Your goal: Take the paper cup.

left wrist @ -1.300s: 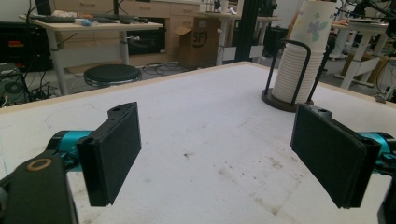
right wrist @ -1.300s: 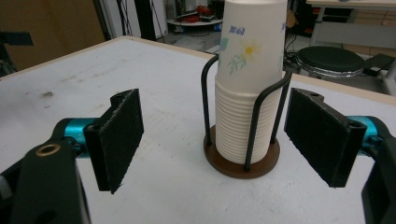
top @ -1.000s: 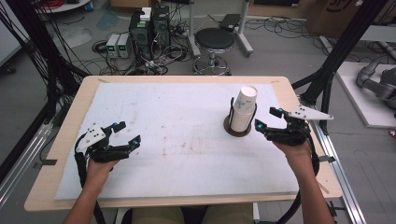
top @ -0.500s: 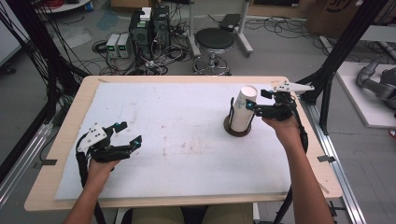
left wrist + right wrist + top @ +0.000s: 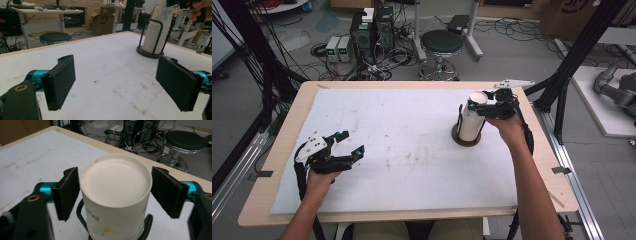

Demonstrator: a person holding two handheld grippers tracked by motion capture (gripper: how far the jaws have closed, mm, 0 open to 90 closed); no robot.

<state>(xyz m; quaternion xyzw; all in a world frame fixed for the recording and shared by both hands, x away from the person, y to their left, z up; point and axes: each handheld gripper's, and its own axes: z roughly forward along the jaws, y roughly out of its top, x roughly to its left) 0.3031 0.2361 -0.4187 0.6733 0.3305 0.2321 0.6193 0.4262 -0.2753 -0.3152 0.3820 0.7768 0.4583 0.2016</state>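
Note:
A stack of upside-down white paper cups (image 5: 472, 120) stands in a black wire holder (image 5: 466, 141) at the right of the white mat. My right gripper (image 5: 476, 106) reaches in from the right at the stack's top. Its jaws have just been closing, and in the right gripper view both pads (image 5: 66, 192) touch the sides of the top cup (image 5: 116, 177). My left gripper (image 5: 349, 145) rests low at the front left, its jaws wide apart with nothing between them (image 5: 125, 82). The left gripper view has the cup stack (image 5: 156, 37) far off at the right.
The white mat (image 5: 412, 150) covers most of the wooden table (image 5: 277, 150) and carries faint stains in its middle. Behind the table stand a black stool (image 5: 441, 42) and computer cases (image 5: 372, 27) among cables. Black frame posts rise at both sides.
The right hand has moved away from me and to the left, up to the top of the cup stack, and its jaws have come in against the top cup. The left hand has stayed put.

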